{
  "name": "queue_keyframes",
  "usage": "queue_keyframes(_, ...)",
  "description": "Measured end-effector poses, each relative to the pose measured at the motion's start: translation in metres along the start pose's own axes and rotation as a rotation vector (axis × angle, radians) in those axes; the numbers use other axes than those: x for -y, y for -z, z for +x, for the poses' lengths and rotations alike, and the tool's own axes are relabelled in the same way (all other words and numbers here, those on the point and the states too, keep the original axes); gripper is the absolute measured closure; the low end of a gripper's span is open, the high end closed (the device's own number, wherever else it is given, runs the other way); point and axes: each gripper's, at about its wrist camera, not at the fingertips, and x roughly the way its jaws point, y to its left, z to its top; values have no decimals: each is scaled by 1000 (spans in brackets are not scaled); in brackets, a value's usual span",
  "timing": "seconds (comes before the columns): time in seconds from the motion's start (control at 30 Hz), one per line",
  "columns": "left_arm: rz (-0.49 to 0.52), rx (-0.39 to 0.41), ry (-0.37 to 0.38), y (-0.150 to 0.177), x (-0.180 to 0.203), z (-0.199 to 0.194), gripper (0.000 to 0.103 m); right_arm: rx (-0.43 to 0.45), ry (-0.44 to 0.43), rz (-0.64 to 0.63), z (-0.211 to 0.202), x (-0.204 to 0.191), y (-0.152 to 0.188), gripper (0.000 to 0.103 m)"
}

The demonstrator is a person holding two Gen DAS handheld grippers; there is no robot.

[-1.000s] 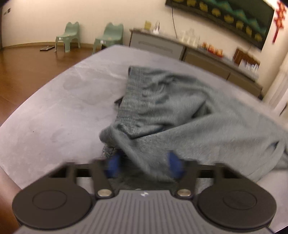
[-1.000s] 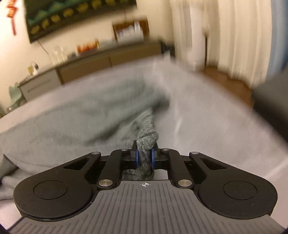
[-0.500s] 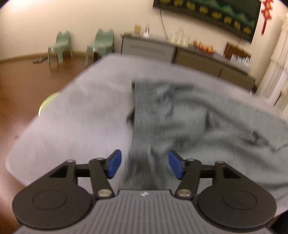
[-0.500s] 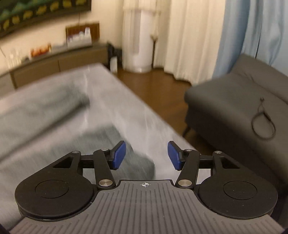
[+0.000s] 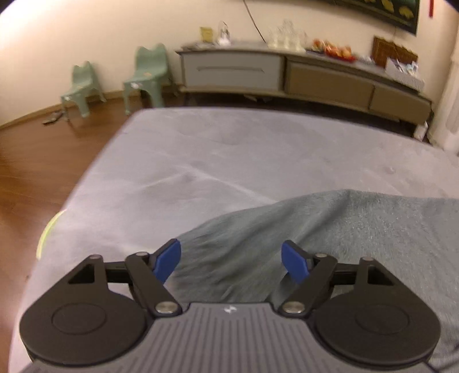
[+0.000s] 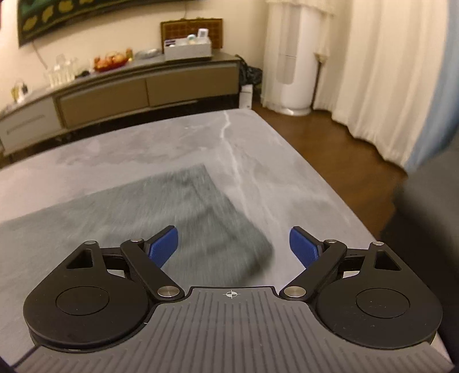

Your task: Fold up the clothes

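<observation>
A: Far wall?
B: Long low sideboard [image 5: 301,77] with glassware [image 5: 287,36] and a fruit bowl [image 6: 110,61] on top; a dark wall hanging [image 6: 86,17] above it.

A: Left side?
B: Two green child chairs [image 5: 146,77], far left on the wooden floor [image 5: 37,160].

A: Right side?
B: White curtains [image 6: 387,71], a white tower appliance [image 6: 289,57], and the edge of a dark sofa [image 6: 424,215], near right.

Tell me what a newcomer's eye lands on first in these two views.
First, the grey-green knitted garment lying on the grey padded table, spreading from the near edge toward the right in the left view. Next, the blue-tipped left tongs and right tongs, both opening over the cloth and pressing on nothing. Behind stands a long low sideboard against the wall, with two small green chairs to its left.
</observation>
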Motion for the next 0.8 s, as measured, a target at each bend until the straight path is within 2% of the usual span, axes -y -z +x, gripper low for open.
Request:
queue_keyframes(0.07,55,-8,-34,1,15,19,25,-29,2,-69,22,-10,-7,15)
queue_keyframes(0.1,84,-7,-51,3,20,26,33,-44,3,-103,33,-15,-11,18)
queue_keyframes(0.13,112,-5,-68,5,25,32,66,-59,4,-138,44,-20,-14,41)
queue_keyframes(0.17,127,6,-54,7,28,35,97,-70,-6,-162,52,-24,-18,68)
queue_keyframes(0.2,141,17,-51,6,32,36,98,-75,-33,-170,53,-25,-23,84)
queue_keyframes(0.23,116,53,-56,-1,32,34,99,-75,-52,-192,54,-27,-27,87)
queue_keyframes(0.27,86,92,-63,-9,31,31,100,-56,-47,-233,53,-33,-32,97)
queue_keyframes(0.37,-3,207,-82,-31,28,23,99,59,26,-254,47,-44,-54,97)
queue_keyframes(0.43,-21,174,-144,-48,37,36,99,128,92,-228,46,-49,-68,96)
queue_keyframes(0.47,12,130,-176,-54,44,46,86,127,152,-239,53,-55,-69,94)
queue_keyframes(0.5,32,101,-209,-56,48,51,79,109,201,-249,60,-59,-69,92)
queue_keyframes(0.53,49,73,-242,-57,50,55,69,93,229,-253,64,-60,-68,76)
queue_keyframes(0.57,40,80,-267,-55,48,46,58,81,221,-246,61,-59,-65,61)
queue_keyframes(0.6,16,101,-233,-48,41,29,52,84,211,-235,54,-56,-61,55)
queue_keyframes(0.63,-9,122,-191,-40,33,11,47,112,192,-212,40,-51,-57,43)
queue_keyframes(0.7,-47,153,-113,-20,15,-27,44,150,132,-159,1,-34,-43,37)
queue_keyframes(0.73,-54,159,-76,-2,4,-48,41,162,97,-131,-20,-21,-33,31)
queue_keyframes(0.77,-66,155,-61,18,-6,-66,35,174,62,-104,-41,-7,-22,22)
queue_keyframes(0.8,-79,150,-49,38,-15,-83,32,182,35,-76,-61,8,-9,18)
